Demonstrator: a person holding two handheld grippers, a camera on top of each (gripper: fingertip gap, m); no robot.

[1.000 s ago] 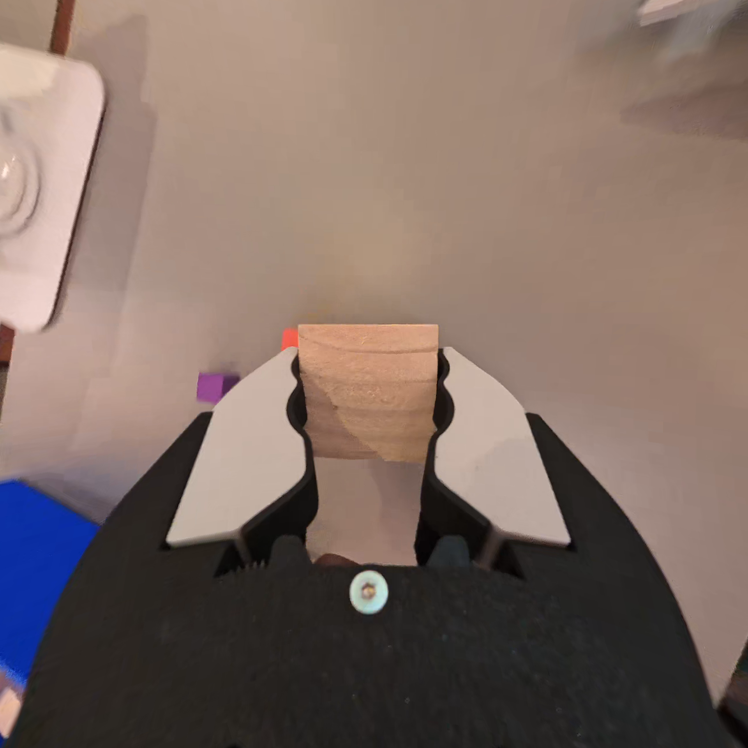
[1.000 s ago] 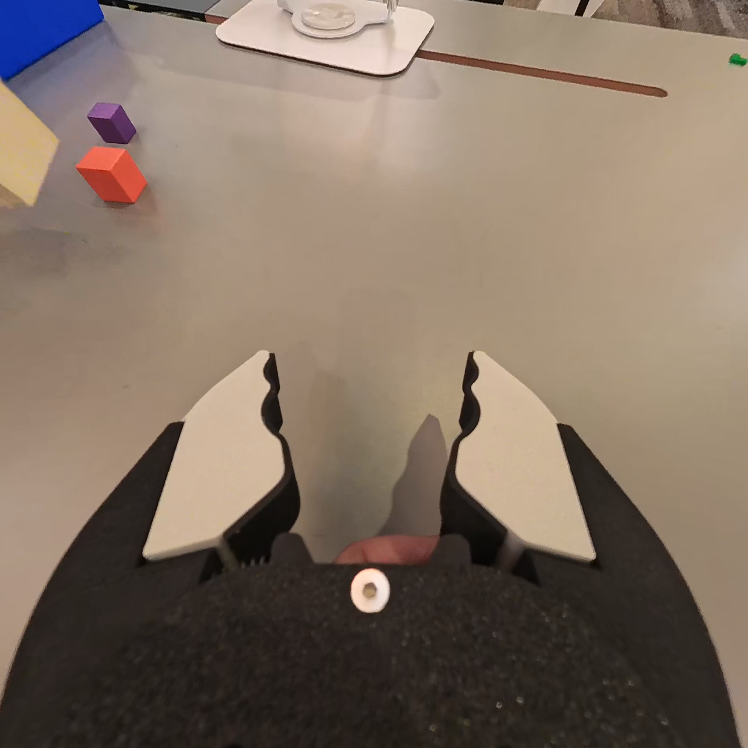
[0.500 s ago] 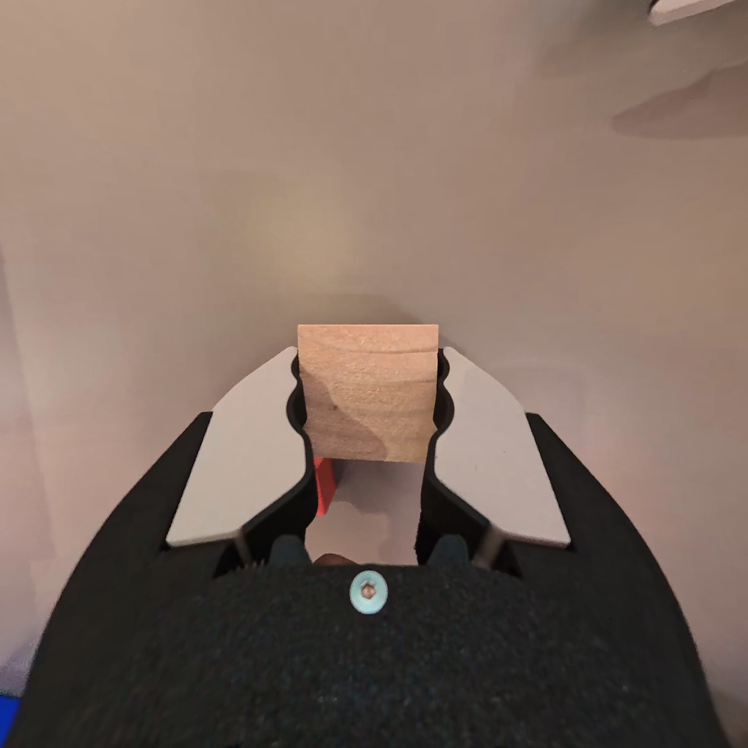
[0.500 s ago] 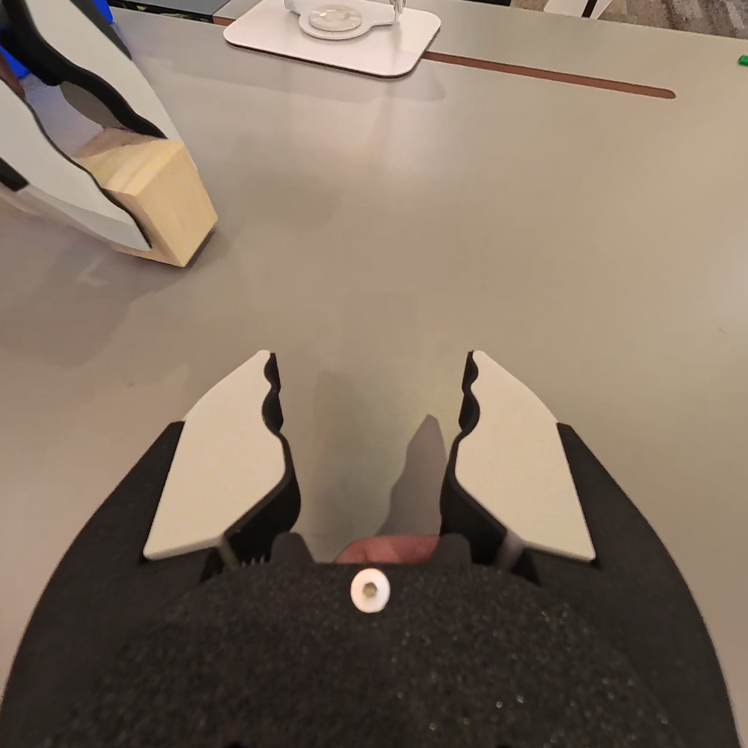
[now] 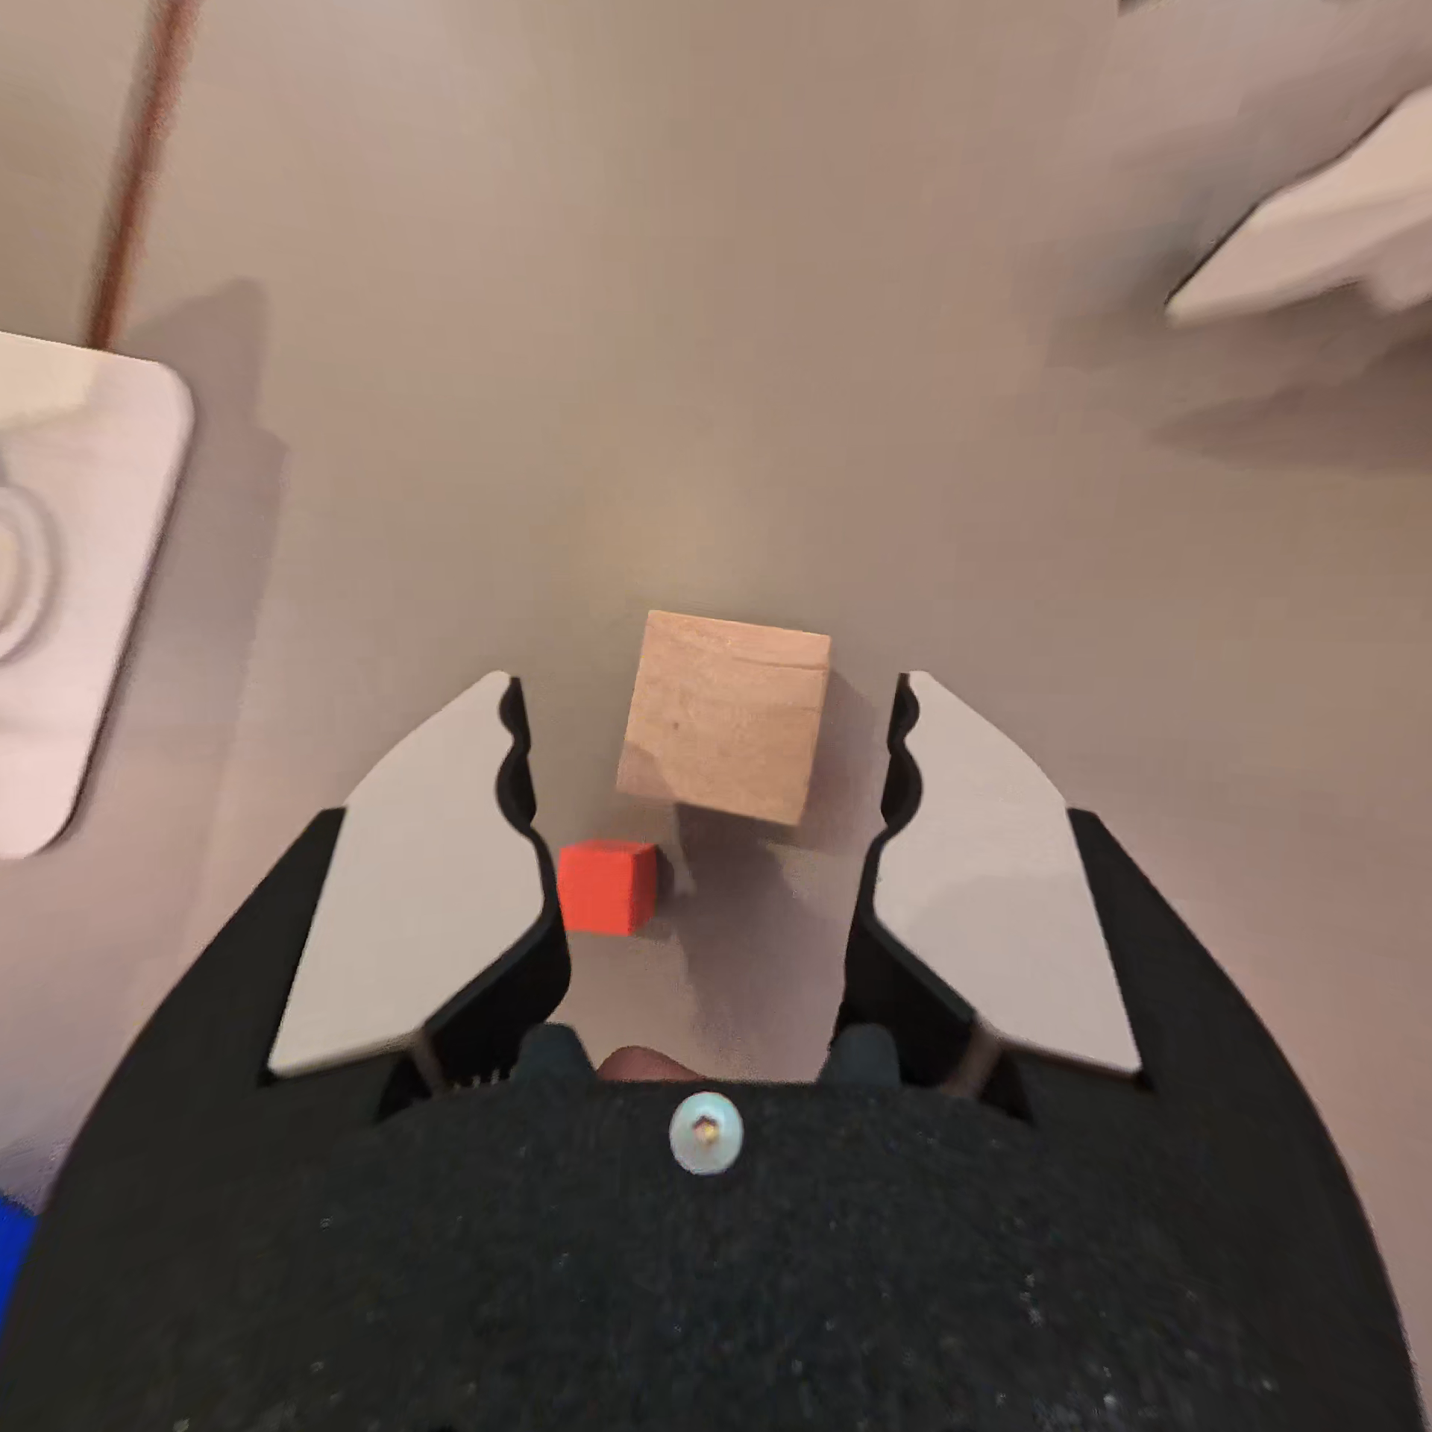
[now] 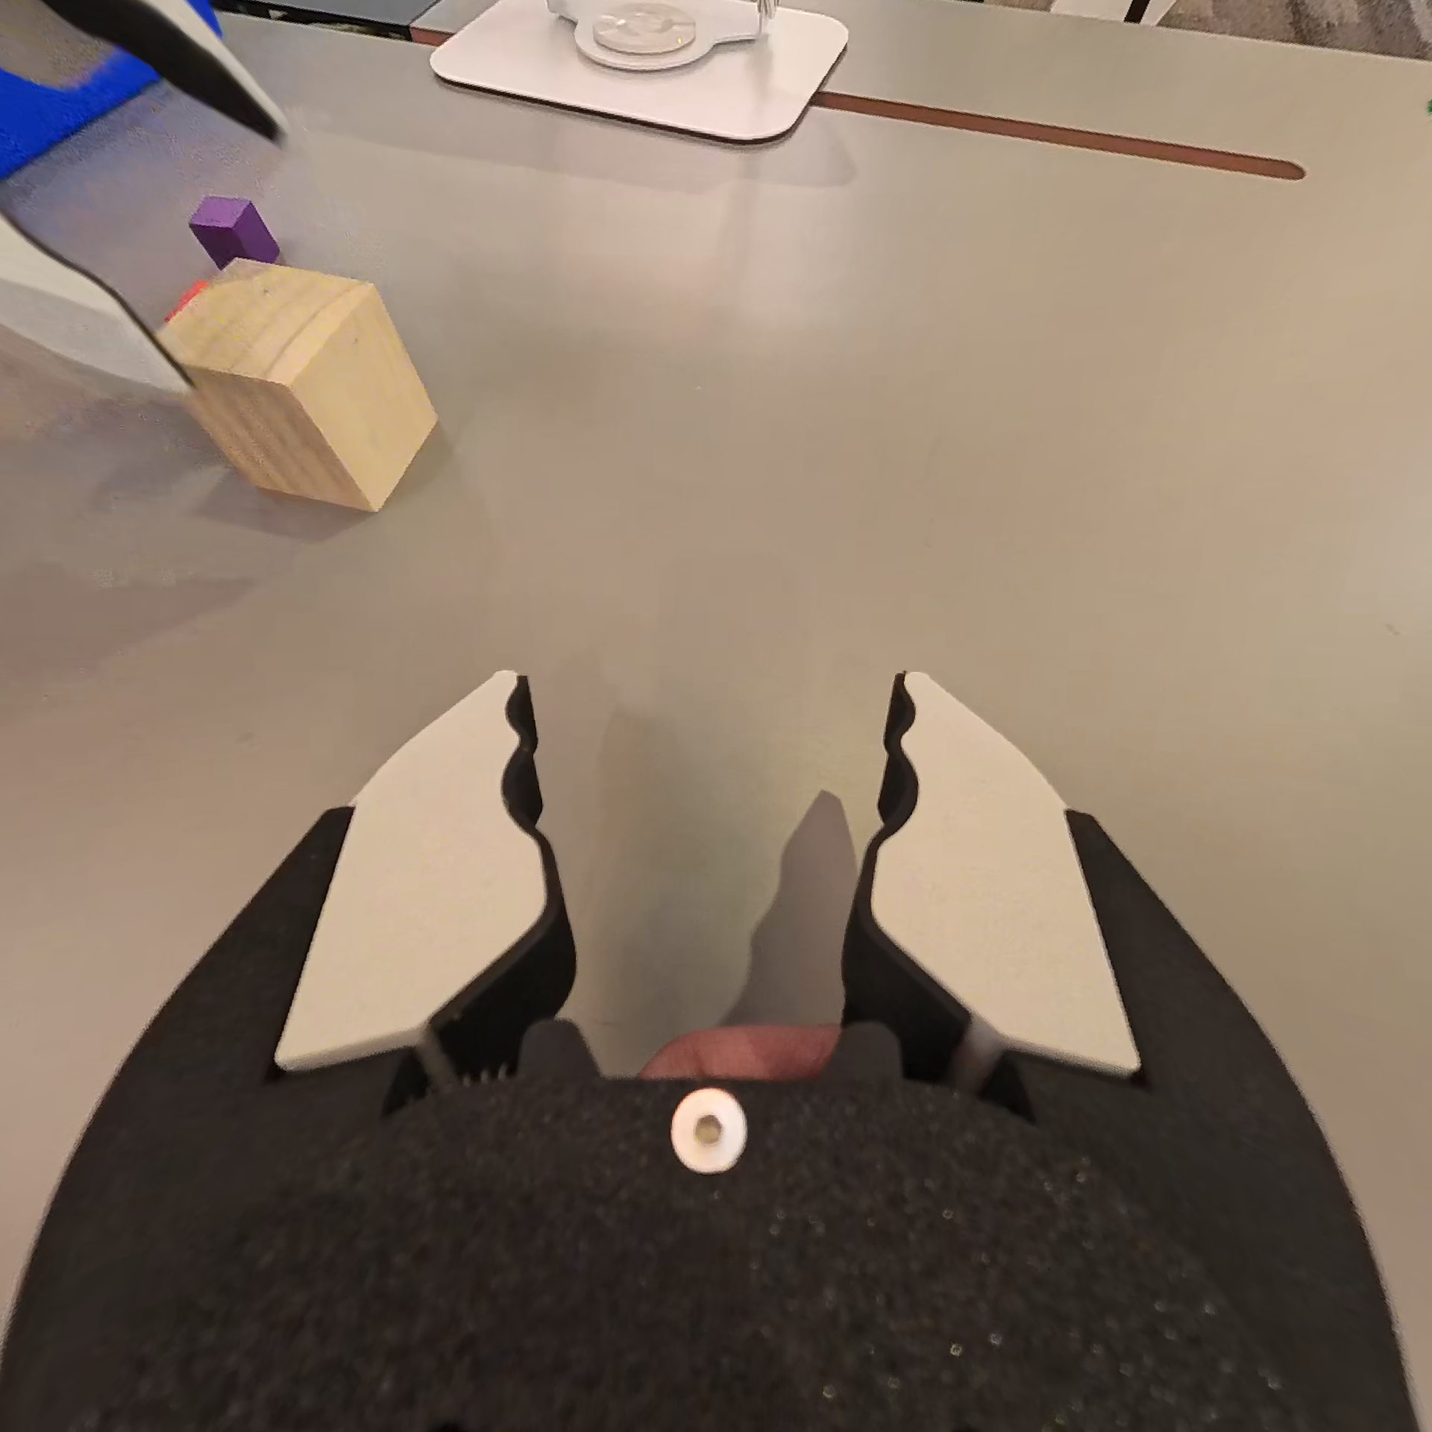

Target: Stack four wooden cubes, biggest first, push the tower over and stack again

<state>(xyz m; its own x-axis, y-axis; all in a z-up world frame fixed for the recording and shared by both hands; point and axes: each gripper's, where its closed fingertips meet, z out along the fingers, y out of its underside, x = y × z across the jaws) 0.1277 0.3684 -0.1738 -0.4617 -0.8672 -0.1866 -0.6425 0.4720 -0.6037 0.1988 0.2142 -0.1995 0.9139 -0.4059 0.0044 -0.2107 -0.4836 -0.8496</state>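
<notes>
A large plain wooden cube (image 5: 724, 717) rests on the grey table, also in the right wrist view (image 6: 310, 387). My left gripper (image 5: 705, 682) is open above it, its fingers apart from the cube; it shows at the far left of the right wrist view (image 6: 116, 225). A smaller red cube (image 5: 607, 886) sits just behind the wooden one, only a sliver showing in the right wrist view (image 6: 186, 298). A small purple cube (image 6: 232, 230) lies beyond. My right gripper (image 6: 709, 682) is open and empty, low over the table, to the right of the cubes.
A white tray with a clear round object (image 6: 643, 66) stands at the table's far side, also at the left edge of the left wrist view (image 5: 70, 581). A blue box (image 6: 54, 116) sits far left. A brown slot (image 6: 1085, 139) runs along the table.
My left gripper set the wooden cube down on the table beside the red cube, opened and lifted off it. The right gripper has stayed still and open.
</notes>
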